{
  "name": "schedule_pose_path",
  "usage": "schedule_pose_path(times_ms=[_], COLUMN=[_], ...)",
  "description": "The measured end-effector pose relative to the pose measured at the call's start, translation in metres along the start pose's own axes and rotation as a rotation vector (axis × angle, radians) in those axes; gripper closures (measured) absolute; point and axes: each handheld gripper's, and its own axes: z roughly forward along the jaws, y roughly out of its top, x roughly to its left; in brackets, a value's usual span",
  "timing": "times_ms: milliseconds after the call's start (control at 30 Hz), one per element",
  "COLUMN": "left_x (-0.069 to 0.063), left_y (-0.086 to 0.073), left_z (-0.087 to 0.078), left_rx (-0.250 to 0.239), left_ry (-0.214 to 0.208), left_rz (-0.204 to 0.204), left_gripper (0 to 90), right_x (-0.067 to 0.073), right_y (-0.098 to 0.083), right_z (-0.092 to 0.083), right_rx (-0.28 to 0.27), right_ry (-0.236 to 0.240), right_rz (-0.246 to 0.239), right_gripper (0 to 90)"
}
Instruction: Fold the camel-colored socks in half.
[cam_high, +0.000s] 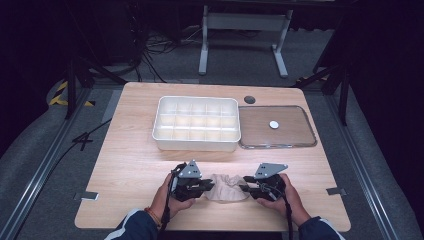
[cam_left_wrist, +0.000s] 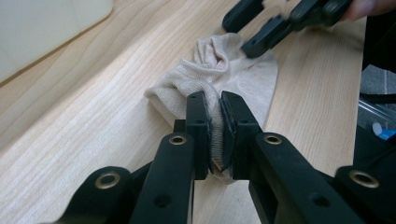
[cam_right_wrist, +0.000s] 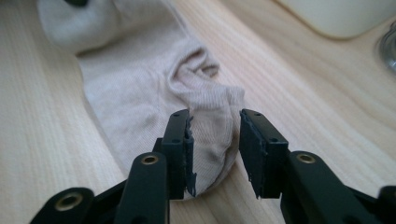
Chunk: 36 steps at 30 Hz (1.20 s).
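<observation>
Lying on the wooden table (cam_high: 130, 150); left gripper (cam_left_wrist: 213, 122) pinching the beige sock (cam_left_wrist: 243, 81) by one end; right gripper (cam_right_wrist: 215, 140) parting, straddling the other end unpressed; likely mid-fold; regripping needed next.

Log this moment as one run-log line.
left gripper: shut on beige sock | right gripper: open, sock end between jaws, unpinched | sock: flat on table | compartment box: empty
</observation>
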Motion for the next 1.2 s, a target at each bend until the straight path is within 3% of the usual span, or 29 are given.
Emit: schedule_pose_path(times_ms=[200,433,567,933,967,1033,1133,1200], left_x=[-0.003,-0.011,-0.015,-0.021,-0.021,-0.024,-0.02,-0.017], left_y=[0.017,0.031,0.035,0.035,0.036,0.039,0.046,0.044], left_z=[0.005,0.031,0.045,0.064,0.063,0.056,0.021,0.006], left_rx=[-0.003,0.021,0.027,0.039,0.034,0.025,-0.067,-0.081], left_ry=[-0.017,-0.035,-0.044,-0.056,-0.064,-0.033,-0.013,-0.002], left_rz=[0.016,0.025,0.017,0.019,0.021,0.04,0.06,0.068], left_gripper=[82.1,82.1,82.1,79.4,75.3,56.5,52.0,57.4], right_x=[-0.003,-0.003,-0.002,-0.001,-0.001,0.0,0.0,-0.001], right_y=[-0.004,-0.003,-0.003,-0.001,-0.001,-0.001,-0.001,-0.001], right_z=[0.005,0.006,0.006,0.007,0.007,0.007,0.007,0.007], right_rx=[0.005,-0.002,0.0,0.019,0.019,0.02,0.019,0.022], right_ry=[0.016,0.02,0.029,0.032,0.03,0.025,0.032,0.035], right_rz=[0.024,0.037,0.033,0.04,0.032,0.038,0.047,0.052], right_gripper=[71.9,72.3,76.8,80.2,80.2,80.5,82.2,82.6])
